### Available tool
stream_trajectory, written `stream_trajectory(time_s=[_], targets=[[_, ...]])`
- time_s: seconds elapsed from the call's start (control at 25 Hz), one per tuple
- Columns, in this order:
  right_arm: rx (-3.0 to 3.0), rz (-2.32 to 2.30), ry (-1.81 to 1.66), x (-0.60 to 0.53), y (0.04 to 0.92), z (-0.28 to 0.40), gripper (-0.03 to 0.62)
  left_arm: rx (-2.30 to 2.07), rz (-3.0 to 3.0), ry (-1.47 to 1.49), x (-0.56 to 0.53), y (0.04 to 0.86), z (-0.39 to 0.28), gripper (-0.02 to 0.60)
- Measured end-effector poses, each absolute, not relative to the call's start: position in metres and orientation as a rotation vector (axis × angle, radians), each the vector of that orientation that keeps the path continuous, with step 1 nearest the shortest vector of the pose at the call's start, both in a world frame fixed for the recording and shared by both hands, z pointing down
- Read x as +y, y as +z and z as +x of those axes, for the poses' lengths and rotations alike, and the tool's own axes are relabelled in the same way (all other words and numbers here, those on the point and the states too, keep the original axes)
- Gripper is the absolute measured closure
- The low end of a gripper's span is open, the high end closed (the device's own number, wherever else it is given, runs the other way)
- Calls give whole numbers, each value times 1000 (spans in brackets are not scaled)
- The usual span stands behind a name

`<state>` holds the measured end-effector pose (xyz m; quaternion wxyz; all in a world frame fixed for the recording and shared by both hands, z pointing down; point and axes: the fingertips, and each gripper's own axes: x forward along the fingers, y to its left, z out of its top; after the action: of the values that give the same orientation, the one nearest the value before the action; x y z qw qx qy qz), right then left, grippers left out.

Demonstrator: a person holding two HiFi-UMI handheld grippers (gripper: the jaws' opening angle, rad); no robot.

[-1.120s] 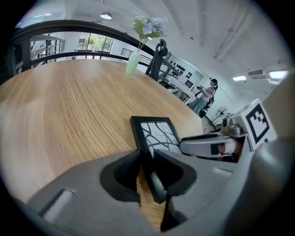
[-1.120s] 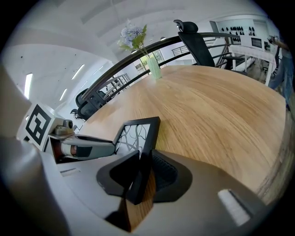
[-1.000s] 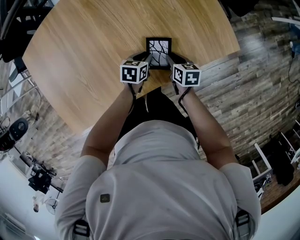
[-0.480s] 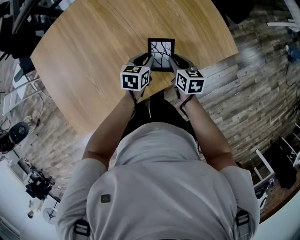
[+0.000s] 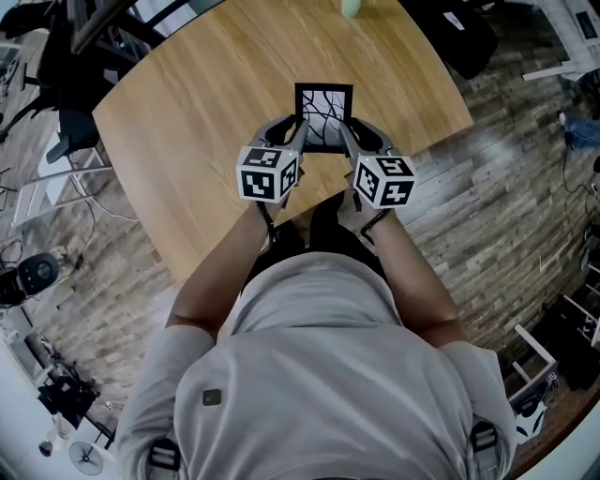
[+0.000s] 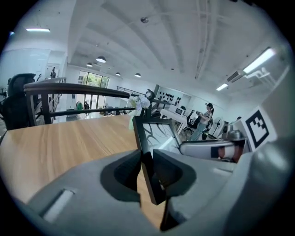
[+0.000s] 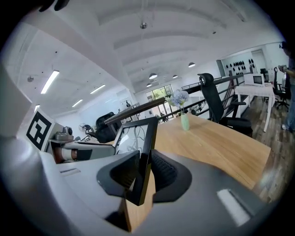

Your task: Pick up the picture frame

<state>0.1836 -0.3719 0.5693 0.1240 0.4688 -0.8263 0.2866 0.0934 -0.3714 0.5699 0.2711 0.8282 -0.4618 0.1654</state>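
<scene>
The picture frame [image 5: 323, 115] is black-edged with a white picture of dark branching lines. It hangs in the air above the round wooden table [image 5: 206, 112], held between both grippers. My left gripper [image 5: 291, 132] is shut on the frame's left edge [image 6: 148, 175]. My right gripper [image 5: 349, 134] is shut on its right edge [image 7: 144, 161]. In the left gripper view the frame [image 6: 154, 133] tilts away from me, with the right gripper's marker cube [image 6: 258, 129] beyond it. The right gripper view shows the frame [image 7: 136, 136] and the left gripper [image 7: 69, 150] behind it.
A pale green vase with flowers [image 7: 183, 119] stands at the table's far side, also in the head view [image 5: 350, 7]. Black office chairs [image 7: 216, 103] and a railing [image 6: 69, 90] stand past the table. Wood-plank floor [image 5: 506, 187] lies to the right.
Both grippers have risen together with the frame, lifting it off the table toward the camera. The grip on both edges has stayed the same.
</scene>
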Motion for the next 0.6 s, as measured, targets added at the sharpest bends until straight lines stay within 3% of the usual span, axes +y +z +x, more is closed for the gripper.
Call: stream_trajectory(time_s=[0.6], targets=[[-2527,1395,630,-252,460,82,503,-1305,2370,297,-251,462,-9,495]])
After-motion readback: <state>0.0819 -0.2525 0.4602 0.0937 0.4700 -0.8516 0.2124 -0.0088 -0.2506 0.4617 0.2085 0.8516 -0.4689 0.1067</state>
